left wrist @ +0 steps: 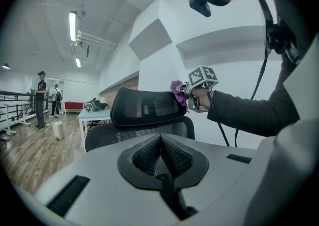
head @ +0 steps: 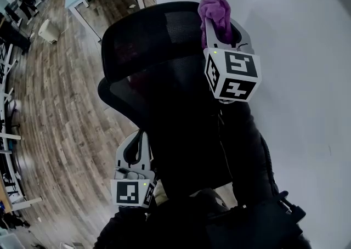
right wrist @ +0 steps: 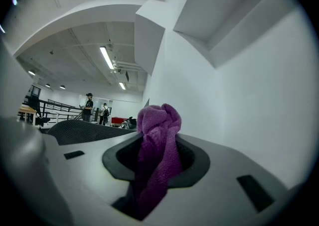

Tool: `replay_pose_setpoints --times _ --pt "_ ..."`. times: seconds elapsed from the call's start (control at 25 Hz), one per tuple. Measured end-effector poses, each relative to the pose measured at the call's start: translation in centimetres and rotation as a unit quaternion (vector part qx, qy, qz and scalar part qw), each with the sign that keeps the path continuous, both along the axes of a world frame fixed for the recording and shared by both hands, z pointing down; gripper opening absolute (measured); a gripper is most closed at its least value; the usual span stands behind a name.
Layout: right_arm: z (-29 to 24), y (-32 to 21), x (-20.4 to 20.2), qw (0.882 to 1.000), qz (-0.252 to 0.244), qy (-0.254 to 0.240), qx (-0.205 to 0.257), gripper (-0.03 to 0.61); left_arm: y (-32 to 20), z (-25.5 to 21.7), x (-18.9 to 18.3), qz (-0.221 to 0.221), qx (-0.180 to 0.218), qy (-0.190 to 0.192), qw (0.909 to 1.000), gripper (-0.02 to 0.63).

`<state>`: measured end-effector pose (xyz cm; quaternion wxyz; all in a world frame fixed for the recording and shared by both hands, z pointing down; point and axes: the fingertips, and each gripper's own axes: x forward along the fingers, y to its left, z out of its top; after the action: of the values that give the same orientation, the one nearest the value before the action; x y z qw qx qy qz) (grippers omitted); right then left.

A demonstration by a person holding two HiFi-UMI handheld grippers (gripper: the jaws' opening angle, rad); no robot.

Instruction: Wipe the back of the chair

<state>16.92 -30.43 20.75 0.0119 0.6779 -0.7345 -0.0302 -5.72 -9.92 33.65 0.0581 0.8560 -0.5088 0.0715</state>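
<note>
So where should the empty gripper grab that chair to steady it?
Probably the upper rim of the headrest, from the person's left. It's a narrow edge standing free above the backrest, and the right gripper with the cloth fills its right end. The left gripper has shut jaws; open them first.

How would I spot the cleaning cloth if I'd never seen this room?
Find the black mesh chair by the white wall. At the headrest end nearest that wall, the right gripper clamps a bunched cloth in its jaws, the only purple thing there.
</note>
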Motion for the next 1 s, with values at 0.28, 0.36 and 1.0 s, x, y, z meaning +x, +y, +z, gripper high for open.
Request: replay_pose_setpoints --times 0.28,0.36,1.0 --pt "0.9 0.5 -0.3 1.000 0.002 0.009 0.004 0.114 0.4 0.5 0.1 0.002 -0.003 -0.002 1.0000 0.009" --pt "1.3 0.8 -0.6 1.000 0.001 0.006 0.002 0.114 0.5 0.6 0.1 0.003 -0.005 -0.002 1.0000 0.009" --pt "3.3 1.0 -2.4 1.000 -0.007 0.004 -0.014 0.114 0.8 1.0 -1.0 -0.003 -0.014 -0.001 0.9999 0.009"
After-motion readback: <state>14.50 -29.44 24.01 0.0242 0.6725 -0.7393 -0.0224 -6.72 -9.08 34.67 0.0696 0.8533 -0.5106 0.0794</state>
